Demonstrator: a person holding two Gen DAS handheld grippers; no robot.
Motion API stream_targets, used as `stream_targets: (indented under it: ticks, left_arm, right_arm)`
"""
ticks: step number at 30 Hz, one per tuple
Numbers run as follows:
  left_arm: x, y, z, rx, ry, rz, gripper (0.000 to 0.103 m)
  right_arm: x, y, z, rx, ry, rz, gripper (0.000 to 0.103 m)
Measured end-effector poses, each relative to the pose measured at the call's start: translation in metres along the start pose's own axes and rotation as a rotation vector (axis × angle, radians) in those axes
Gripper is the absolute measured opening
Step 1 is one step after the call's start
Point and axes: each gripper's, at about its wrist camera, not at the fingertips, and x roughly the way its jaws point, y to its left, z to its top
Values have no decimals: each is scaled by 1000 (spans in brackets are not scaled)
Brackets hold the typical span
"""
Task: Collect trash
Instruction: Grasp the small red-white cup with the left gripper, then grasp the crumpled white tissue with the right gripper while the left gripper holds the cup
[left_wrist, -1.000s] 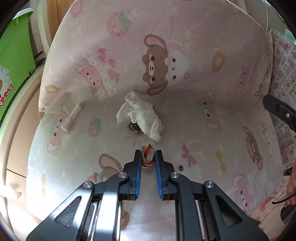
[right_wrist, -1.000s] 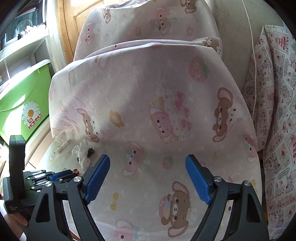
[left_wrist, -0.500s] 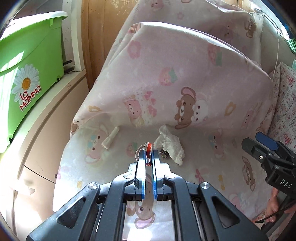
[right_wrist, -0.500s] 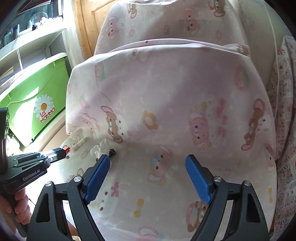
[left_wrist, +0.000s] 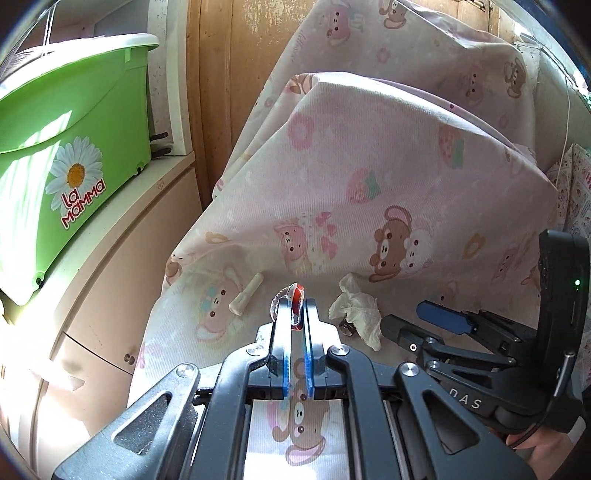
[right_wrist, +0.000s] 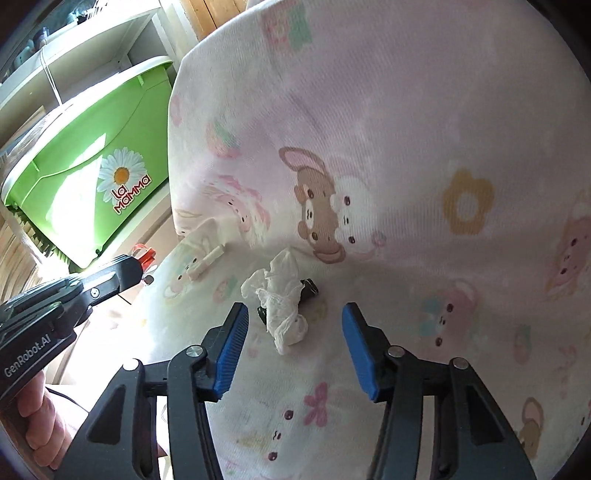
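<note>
Left gripper (left_wrist: 295, 310) jaws clenched on a small red-and-white wrapper (left_wrist: 296, 295), lifted clear of the seat; the wrapper's crinkled end pokes past the fingertips. Right gripper (right_wrist: 291, 325) jaws closing, blue pads not yet pressing on anything; the tissue (right_wrist: 282, 304) lies on the seat between and just beyond them.

Chair (left_wrist: 388, 177) with pink bear-print cover fills both views. Green bin (left_wrist: 70, 155) with daisy label stands on the shelf to the left, well apart from the seat. Crumpled white tissue rests mid-seat near the backrest. A small dark object (right_wrist: 309, 288) lies partly under the tissue, touching it; identity unclear. A short cream stick (right_wrist: 205, 260) lies to the left of the tissue, apart from it.
</note>
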Motion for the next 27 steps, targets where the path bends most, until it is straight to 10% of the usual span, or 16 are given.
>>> stream_targets:
  ticks: [12,27]
  left_arm:
    - [10,-3,-7,6,25,17,6]
    - [2,-1,-3,-16,4,0,6]
  right_arm:
    - [35,-8,-5,97,47,103,9]
    - [-32,5,-8,-1,-58,19,7]
